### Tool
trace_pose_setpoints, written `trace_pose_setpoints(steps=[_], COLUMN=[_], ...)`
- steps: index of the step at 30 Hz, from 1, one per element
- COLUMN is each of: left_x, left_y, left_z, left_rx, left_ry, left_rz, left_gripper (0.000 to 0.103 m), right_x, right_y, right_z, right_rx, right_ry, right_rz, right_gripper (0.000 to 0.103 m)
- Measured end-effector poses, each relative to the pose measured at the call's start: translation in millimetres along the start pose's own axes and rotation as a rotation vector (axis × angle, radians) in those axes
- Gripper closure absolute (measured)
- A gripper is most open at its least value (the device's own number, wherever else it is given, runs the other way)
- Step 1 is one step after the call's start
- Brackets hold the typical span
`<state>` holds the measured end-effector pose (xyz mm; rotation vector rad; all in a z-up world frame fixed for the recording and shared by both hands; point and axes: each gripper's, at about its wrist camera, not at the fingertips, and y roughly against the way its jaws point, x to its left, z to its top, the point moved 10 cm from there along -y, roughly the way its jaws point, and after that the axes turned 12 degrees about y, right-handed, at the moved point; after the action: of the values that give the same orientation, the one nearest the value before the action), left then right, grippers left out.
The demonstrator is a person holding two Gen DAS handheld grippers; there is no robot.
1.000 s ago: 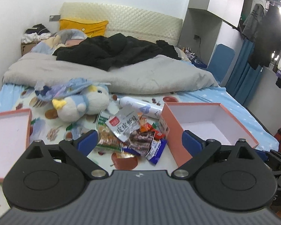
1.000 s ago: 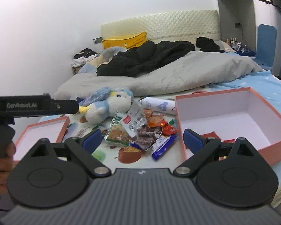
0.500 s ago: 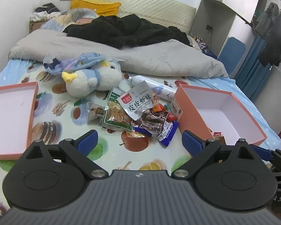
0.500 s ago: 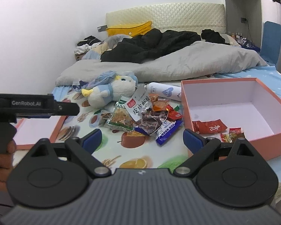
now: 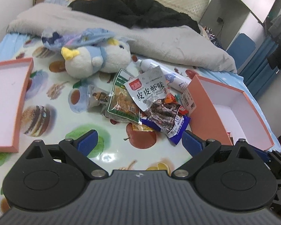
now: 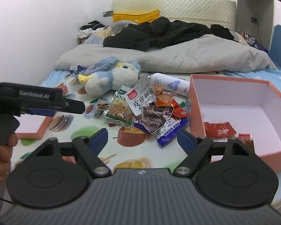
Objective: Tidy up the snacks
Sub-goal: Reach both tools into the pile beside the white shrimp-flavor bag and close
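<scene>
A pile of snack packets (image 5: 146,101) (image 6: 144,108) lies on the fruit-print sheet, with a white shrimp-snack bag on top and a green bag beside it. To its right stands an open pink box (image 5: 202,108) (image 6: 196,103) with red packets (image 6: 219,129) inside. My left gripper (image 5: 139,142) is open just short of the pile, nothing between its fingers. My right gripper (image 6: 142,139) hovers before the pile's blue packet (image 6: 168,131); its jaws are closing with nothing gripped. The left gripper (image 6: 73,106) also shows in the right wrist view, held by a hand (image 6: 0,150).
The box's pink lid (image 5: 22,97) (image 6: 43,129) lies at the left. A plush toy (image 5: 97,60) and a white bottle (image 5: 176,80) lie behind the pile. A grey blanket (image 5: 159,37) and dark clothes cover the far bed. A strip of bare sheet runs in front of the pile.
Both grippers have moved forward and down toward the snack pile, which now looms larger. The right gripper's fingers stand a little closer together than before.
</scene>
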<state>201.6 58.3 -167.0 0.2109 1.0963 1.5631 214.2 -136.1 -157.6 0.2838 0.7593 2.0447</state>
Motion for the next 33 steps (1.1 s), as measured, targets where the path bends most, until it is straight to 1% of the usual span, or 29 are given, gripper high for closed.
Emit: trace_pose_setpoints(steps=[1, 4, 9, 15, 17, 21, 22, 23, 25, 28, 30, 33], left_x=[2, 9, 21, 39, 44, 51, 53, 55, 58, 62, 63, 64], left_y=[-5, -24, -57, -103, -120, -149, -155, -161, -173, -186, -192, -199], left_z=[0, 5, 15, 28, 31, 39, 40, 41, 43, 42, 41, 39], left_rx=[0.007, 0.029, 0.051, 0.087, 0.105, 0.122, 0.125, 0.131, 0.143, 0.159, 0.168, 0.171], left_ry=[0.003, 0.017, 0.049, 0.088, 0.094, 0.094, 0.093, 0.092, 0.087, 0.086, 0.095, 0.109], left_rz=[0.004, 0.018, 0.007, 0.005, -0.002, -0.008, -0.005, -0.003, -0.011, -0.009, -0.016, -0.017], left_gripper=[0.005, 0.006, 0.007, 0.012, 0.016, 0.02, 0.022, 0.027, 0.03, 0.034, 0.035, 0.038], right_x=[1, 4, 7, 5, 4, -3, -5, -6, -8, -12, -14, -14], right_y=[-6, -25, -57, -106, -122, -152, -159, -165, -180, -200, -210, -227], right_z=[1, 5, 13, 15, 13, 18, 19, 21, 24, 28, 30, 30], right_rx=[0.006, 0.021, 0.039, 0.087, 0.107, 0.118, 0.119, 0.119, 0.123, 0.128, 0.126, 0.149], right_ry=[0.006, 0.035, 0.092, 0.163, 0.185, 0.224, 0.236, 0.248, 0.282, 0.309, 0.306, 0.32], right_rz=[0.005, 0.014, 0.024, 0.015, 0.009, -0.01, -0.016, -0.016, -0.017, -0.029, -0.031, -0.016], right_gripper=[0.025, 0.028, 0.03, 0.031, 0.031, 0.03, 0.03, 0.03, 0.03, 0.03, 0.03, 0.029])
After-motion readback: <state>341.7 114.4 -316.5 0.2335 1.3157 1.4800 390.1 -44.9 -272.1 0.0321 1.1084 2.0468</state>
